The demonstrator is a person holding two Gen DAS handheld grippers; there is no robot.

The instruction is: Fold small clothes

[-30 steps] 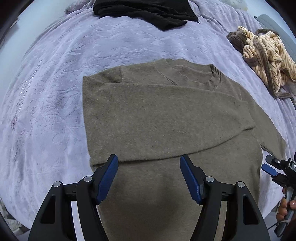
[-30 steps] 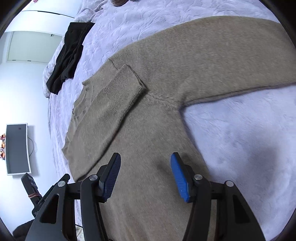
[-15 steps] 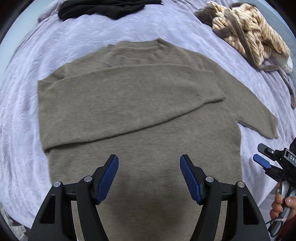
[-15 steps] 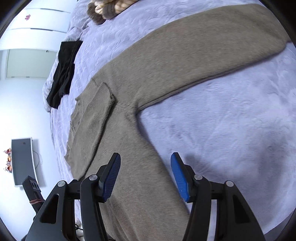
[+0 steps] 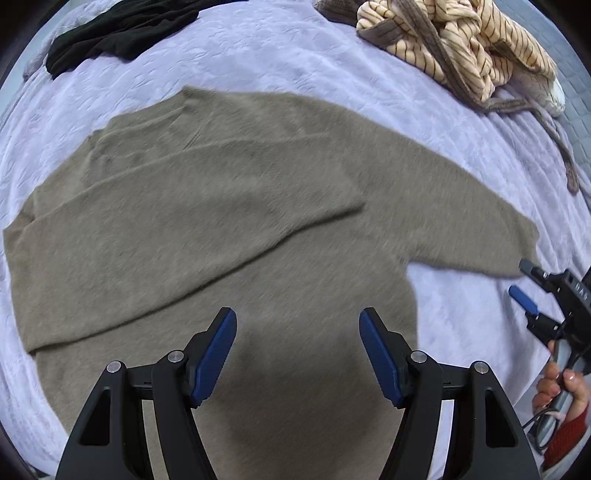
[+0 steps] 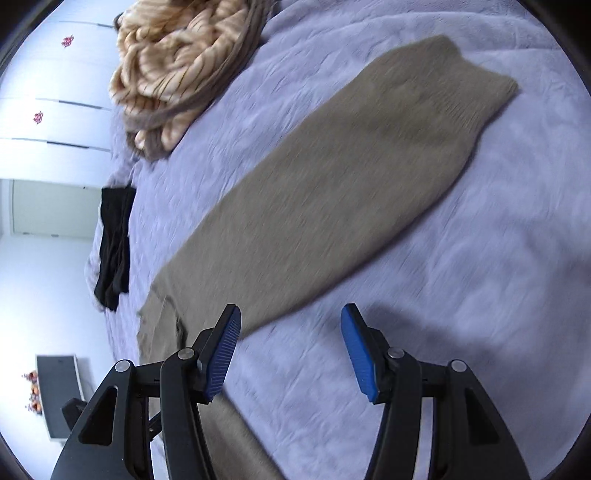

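Observation:
An olive-brown sweater (image 5: 207,236) lies flat on the lilac bedspread (image 5: 277,55), one sleeve folded across its chest. Its other sleeve (image 6: 343,177) stretches out over the bedding, cuff at the far end. My left gripper (image 5: 297,349) hovers open above the sweater's lower body, nothing between its blue pads. My right gripper (image 6: 290,349) is open over bare bedding, just beside the outstretched sleeve near the armpit. In the left wrist view the right gripper (image 5: 526,284) shows at the right edge beside the sleeve's cuff, held by a hand (image 5: 561,384).
A crumpled cream-and-brown striped garment (image 5: 461,48) lies at the far right of the bed. A black garment (image 5: 118,29) lies at the far left. A white wardrobe (image 6: 48,110) and a dark screen (image 6: 59,391) stand beyond the bed.
Both grippers have slid sideways toward the outstretched sleeve. The left moved over the sweater's body; the right left the body and now hangs over bare bedding beside the sleeve. Jaw widths are unchanged.

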